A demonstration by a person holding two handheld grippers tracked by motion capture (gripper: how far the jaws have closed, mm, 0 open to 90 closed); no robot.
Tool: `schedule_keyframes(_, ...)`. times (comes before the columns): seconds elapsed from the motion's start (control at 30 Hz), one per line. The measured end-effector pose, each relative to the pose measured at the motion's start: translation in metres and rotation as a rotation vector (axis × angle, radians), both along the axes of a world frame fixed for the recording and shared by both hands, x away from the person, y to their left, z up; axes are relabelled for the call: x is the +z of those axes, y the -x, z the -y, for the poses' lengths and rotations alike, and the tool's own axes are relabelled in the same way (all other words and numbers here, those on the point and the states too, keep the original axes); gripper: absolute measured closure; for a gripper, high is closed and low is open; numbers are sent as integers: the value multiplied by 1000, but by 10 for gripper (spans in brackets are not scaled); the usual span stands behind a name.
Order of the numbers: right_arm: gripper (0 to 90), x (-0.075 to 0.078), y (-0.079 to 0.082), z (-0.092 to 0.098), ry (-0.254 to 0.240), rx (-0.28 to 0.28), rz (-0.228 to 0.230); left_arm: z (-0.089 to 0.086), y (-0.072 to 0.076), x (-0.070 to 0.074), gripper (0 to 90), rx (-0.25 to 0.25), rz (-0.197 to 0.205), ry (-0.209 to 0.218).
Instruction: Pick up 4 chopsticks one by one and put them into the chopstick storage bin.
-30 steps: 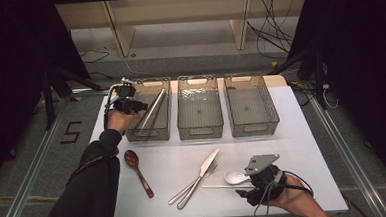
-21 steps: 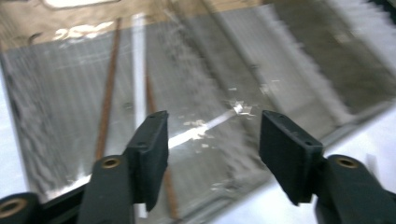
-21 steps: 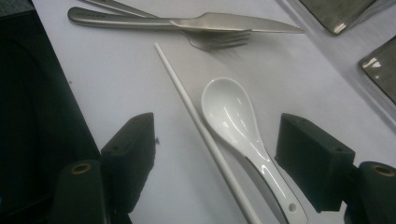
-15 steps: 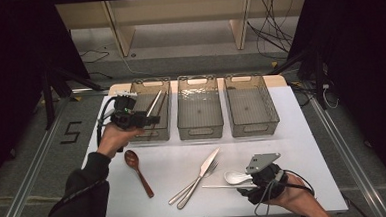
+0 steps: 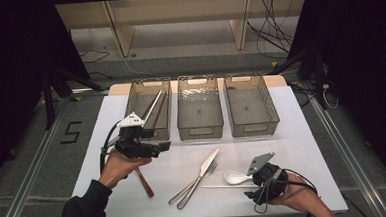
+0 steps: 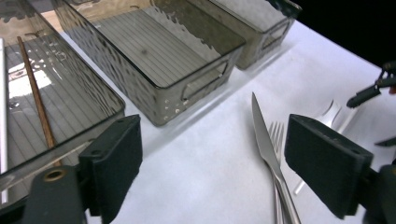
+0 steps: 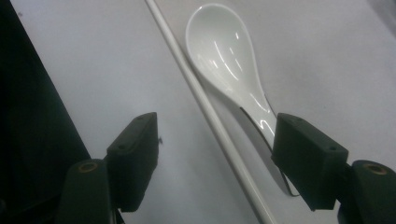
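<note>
Left gripper (image 5: 164,146): jaws wide apart with nothing between them, having just been opening, and held above the table (image 5: 303,148) near its left edge, in front of the left bin (image 5: 137,122); in the left gripper view the pads frame bare white table, with the knife (image 6: 262,136) and fork (image 6: 276,133) lying ahead. Right gripper (image 7: 215,149): jaws spread, pressing on nothing, though they have just been closing a little; between them lie the handle of the white spoon (image 7: 224,51) and a white chopstick (image 7: 201,100) touching it, both flat on the table near its front right corner, so this reads as a pick-up being lined up. Work judged as sorting cutlery into the three bins along the far edge. Done so far: the left bin holds a brown chopstick (image 6: 35,91) and a pale one leaning on its rim. Outstanding: the middle bin (image 5: 199,108) and the right bin (image 5: 251,105) are bare; the knife and fork lie crossed at the middle of the front edge; a brown spoon (image 5: 145,182) lies at the front left, partly under the left hand (image 5: 119,165); the white spoon and white chopstick are not yet lifted. Assessment: early stage, most pieces yet to be moved.
</note>
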State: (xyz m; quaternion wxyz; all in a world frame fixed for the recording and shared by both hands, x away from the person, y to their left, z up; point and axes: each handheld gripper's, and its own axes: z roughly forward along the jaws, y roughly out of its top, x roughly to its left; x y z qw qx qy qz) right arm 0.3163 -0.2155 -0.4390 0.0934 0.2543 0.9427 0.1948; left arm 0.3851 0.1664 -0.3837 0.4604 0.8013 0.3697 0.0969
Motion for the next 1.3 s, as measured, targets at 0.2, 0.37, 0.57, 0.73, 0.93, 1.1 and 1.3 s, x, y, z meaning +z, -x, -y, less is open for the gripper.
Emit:
schedule_keyframes(0.2,412,-6,-3,2,52,4,-29,3,18,-13,170,-26,19,-16)
schedule_keyframes(0.37,488,-10,-5,1,90,12,-44,6,27,-18,170,-48,17,-33)
schedule_keyframes(0.57,576,-13,-11,1,114,17,-73,9,34,-20,165,-74,23,-35)
schedule_keyframes(0.73,680,-16,-13,1,155,29,-102,11,38,-19,164,-89,19,-42)
schedule_keyframes(0.93,759,-15,-9,-4,201,81,-108,12,39,-19,164,-105,24,-41)
schedule_keyframes(1.1,783,-15,-4,-6,228,122,-113,12,38,-20,164,-110,21,-40)
schedule_keyframes(1.3,806,-15,-2,-7,239,162,-125,13,38,-21,164,-116,18,-41)
